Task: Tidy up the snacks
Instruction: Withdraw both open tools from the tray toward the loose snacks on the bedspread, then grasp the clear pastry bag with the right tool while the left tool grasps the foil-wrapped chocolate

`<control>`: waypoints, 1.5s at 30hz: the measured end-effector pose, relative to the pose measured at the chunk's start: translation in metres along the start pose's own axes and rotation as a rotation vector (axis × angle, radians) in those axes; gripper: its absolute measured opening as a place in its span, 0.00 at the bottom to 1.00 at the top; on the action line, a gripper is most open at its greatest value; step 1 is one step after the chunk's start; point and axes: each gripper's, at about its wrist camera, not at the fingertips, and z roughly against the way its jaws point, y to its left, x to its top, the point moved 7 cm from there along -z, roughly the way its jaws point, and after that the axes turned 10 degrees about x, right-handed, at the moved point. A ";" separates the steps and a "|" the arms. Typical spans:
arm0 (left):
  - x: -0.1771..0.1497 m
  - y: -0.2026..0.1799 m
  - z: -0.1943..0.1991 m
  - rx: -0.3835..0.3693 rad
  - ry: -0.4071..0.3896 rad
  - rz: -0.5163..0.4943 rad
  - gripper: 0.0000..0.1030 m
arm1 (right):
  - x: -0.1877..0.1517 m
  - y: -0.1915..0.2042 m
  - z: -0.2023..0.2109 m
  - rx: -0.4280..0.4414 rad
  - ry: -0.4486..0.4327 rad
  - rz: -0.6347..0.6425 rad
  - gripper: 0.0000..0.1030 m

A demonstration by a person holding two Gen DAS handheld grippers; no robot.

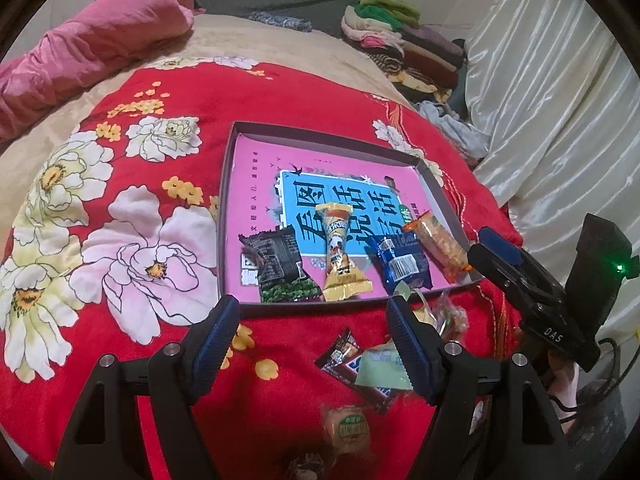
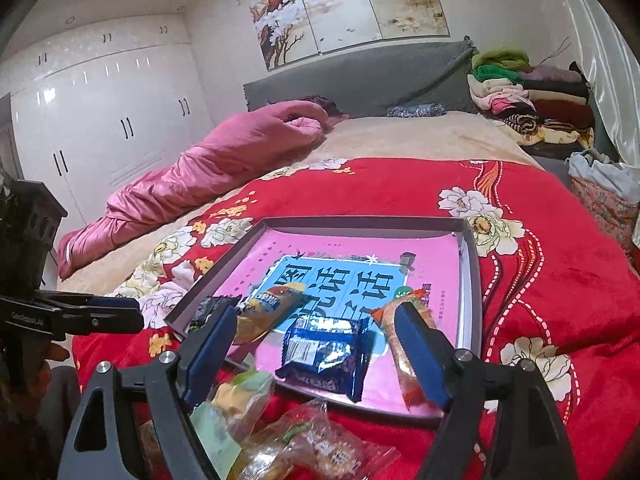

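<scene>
A shallow grey tray (image 1: pixel 320 128) with a pink printed floor lies on the red floral blanket (image 1: pixel 120 200). Along its near side lie a black packet (image 1: pixel 276 260), a yellow packet (image 1: pixel 340 252), a blue packet (image 1: pixel 400 260) and an orange packet (image 1: pixel 440 244). My left gripper (image 1: pixel 312 312) hangs open just short of the tray's near rim, holding nothing. My right gripper (image 2: pixel 316 316) is open over the tray (image 2: pixel 360 222); the blue packet (image 2: pixel 324 348) lies flat below its fingers and the orange packet (image 2: pixel 404 360) is behind the right finger. Loose snacks (image 1: pixel 348 428) lie on the blanket in front of the tray.
A brown packet (image 1: pixel 340 354), a pale green packet (image 2: pixel 224 412) and clear-wrapped cakes (image 2: pixel 312 440) lie near the bed's edge. A pink quilt (image 2: pixel 220 160) is at the left, folded clothes (image 2: pixel 532 96) at the back right, a white curtain (image 1: pixel 560 100) to the right, white wardrobes (image 2: pixel 100 120) beyond.
</scene>
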 end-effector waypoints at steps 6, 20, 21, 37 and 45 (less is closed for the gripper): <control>-0.007 -0.002 0.006 0.001 0.002 -0.016 0.79 | -0.003 0.009 0.007 0.003 -0.003 0.011 0.80; -0.023 -0.002 0.018 0.011 0.002 -0.046 0.79 | -0.017 0.053 0.017 0.033 0.017 0.091 0.85; -0.024 -0.001 0.019 0.009 0.002 -0.045 0.79 | -0.018 0.054 0.017 0.030 0.020 0.093 0.85; -0.058 -0.008 0.022 0.007 0.065 -0.142 0.79 | -0.029 0.056 0.020 0.001 0.051 0.086 0.85; -0.088 -0.014 0.021 0.013 0.118 -0.231 0.79 | -0.033 0.056 0.020 -0.006 0.065 0.085 0.85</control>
